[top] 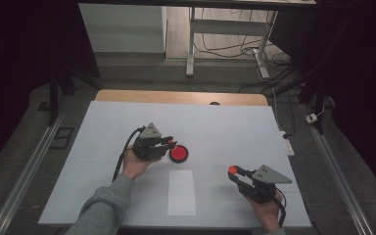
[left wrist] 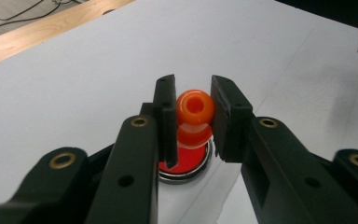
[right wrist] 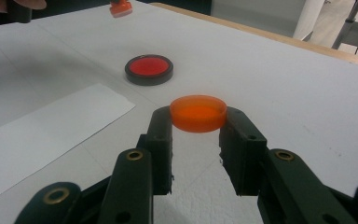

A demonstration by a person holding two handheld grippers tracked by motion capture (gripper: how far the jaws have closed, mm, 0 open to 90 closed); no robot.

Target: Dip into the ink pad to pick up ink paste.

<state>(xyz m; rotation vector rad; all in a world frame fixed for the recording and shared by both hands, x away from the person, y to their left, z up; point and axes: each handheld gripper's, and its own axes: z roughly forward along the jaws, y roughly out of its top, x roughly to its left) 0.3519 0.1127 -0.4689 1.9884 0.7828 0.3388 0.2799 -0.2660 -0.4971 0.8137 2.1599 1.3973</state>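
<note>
My left gripper (top: 171, 143) is shut on an orange stamp with a round knob (left wrist: 195, 108), and holds it just above a red ink pad in a black round case (top: 178, 153) on the white table. In the left gripper view the pad (left wrist: 186, 161) lies right under the stamp. Nearer the front right, my right gripper (top: 233, 171) is shut on a shallow orange round cap (right wrist: 198, 113), clear of the table. The right gripper view also has the ink pad (right wrist: 149, 69) and, farther off, the held stamp (right wrist: 120, 8).
A white paper strip (top: 181, 192) lies on the table between the two hands, in front of the ink pad. The table's wooden far edge (top: 181, 97) runs behind. Beyond it are a desk frame and loose cables on the floor.
</note>
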